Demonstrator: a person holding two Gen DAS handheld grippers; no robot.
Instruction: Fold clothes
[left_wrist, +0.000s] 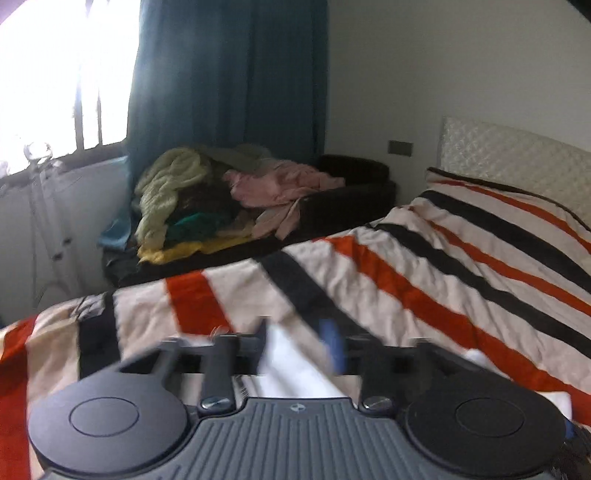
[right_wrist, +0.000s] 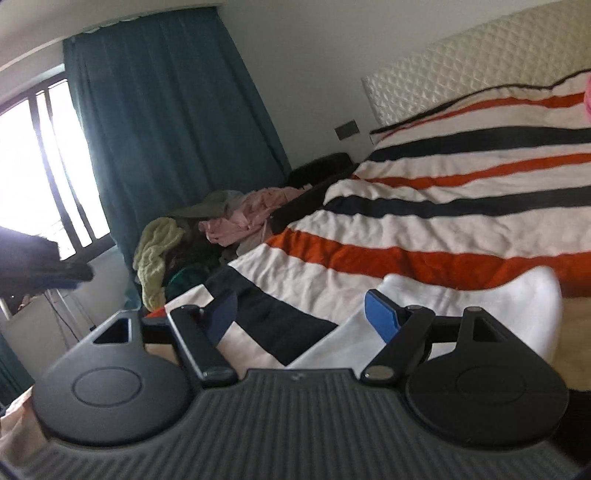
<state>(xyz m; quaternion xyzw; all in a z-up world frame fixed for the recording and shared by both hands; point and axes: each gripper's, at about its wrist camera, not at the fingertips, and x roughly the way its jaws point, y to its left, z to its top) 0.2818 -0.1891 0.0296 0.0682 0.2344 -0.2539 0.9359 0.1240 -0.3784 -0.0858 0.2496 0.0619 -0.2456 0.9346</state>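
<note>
— Left gripper (left_wrist: 301, 341)?
— Held low over the striped bedspread (left_wrist: 424, 266), blurred; jaws apparently clenched on the white garment (left_wrist: 291, 369), soft cloth bunched between the black finger and the blue pad.
— Right gripper (right_wrist: 306, 314)?
— Tilted, just above the bed; jaws released, spread wide, nothing pinched. Same white garment (right_wrist: 480, 299) lying smooth and flat under and beyond the right-hand blue pad (right_wrist: 382, 317).
— Further off?
— Beyond the jaws, leftward: rumpled clothes heap (left_wrist: 207, 199) on a dark couch, teal pleated curtain (left_wrist: 229, 81) behind.
</note>
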